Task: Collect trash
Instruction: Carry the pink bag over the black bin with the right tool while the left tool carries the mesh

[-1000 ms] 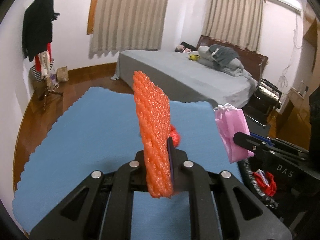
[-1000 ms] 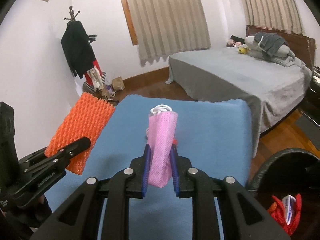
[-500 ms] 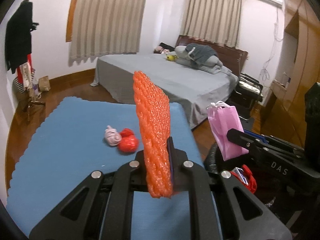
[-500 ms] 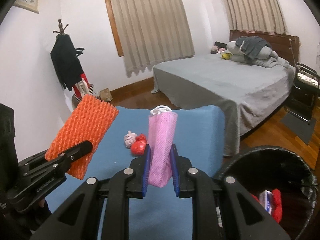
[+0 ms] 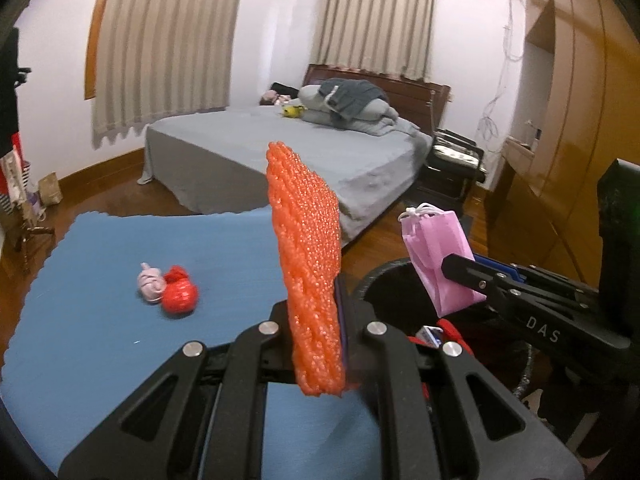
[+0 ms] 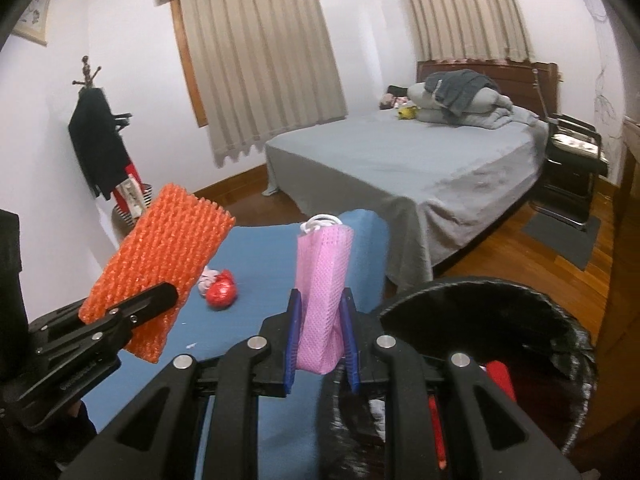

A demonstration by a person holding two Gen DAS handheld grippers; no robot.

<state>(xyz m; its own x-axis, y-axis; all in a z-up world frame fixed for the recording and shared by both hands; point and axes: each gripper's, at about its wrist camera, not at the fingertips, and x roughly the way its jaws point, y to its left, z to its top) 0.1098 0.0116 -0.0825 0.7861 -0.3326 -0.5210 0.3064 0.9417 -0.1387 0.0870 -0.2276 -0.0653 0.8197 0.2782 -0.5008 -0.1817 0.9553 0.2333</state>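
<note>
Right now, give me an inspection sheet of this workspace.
Surface: blue mat, scalloped edge.
Job's things: orange foam net and pink bag, both held; red wad and pink wad touching on the mat; black bin beside the mat, red trash inside.
Clutter: white speck on the mat.
Grippers: left gripper shut on the net; right gripper shut on the bag.
Cables: thin wires on the far wall.
Surroundings: bed, curtains, coat rack.

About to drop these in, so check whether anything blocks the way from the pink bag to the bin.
Nothing visible does. The pink mesh bag hangs at the black bin rim, its mouth open. The orange foam net is off left.
</note>
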